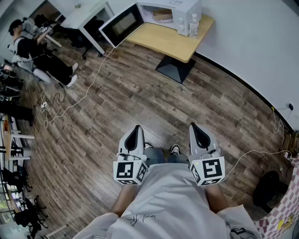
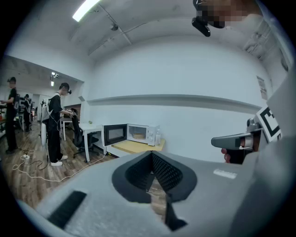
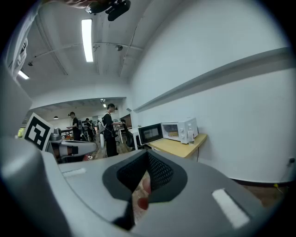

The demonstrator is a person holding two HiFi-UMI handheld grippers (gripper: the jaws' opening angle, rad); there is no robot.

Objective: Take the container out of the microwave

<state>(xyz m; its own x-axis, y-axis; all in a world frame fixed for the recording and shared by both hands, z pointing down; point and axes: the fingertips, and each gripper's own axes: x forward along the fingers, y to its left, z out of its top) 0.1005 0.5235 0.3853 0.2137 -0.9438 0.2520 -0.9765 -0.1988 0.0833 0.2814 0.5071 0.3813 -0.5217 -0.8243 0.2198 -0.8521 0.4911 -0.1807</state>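
A white microwave [image 1: 163,14] stands on a wooden table [image 1: 168,43] far ahead, its dark door [image 1: 120,24] swung open to the left. A brownish container [image 1: 162,14] lies inside it. The microwave [image 2: 140,133] looks small in the left gripper view, and likewise the microwave [image 3: 179,130] in the right gripper view. My left gripper [image 1: 136,130] and right gripper [image 1: 195,127] are held close to the person's body above the wood floor, far from the table. Both have their jaws together with nothing between them.
A clear bottle [image 1: 193,24] stands right of the microwave. The table's black base [image 1: 175,68] rests on the floor. A white desk [image 1: 87,14] and a seated person [image 1: 35,49] are at upper left. Cables [image 1: 70,100] trail across the floor. A white wall runs along the right.
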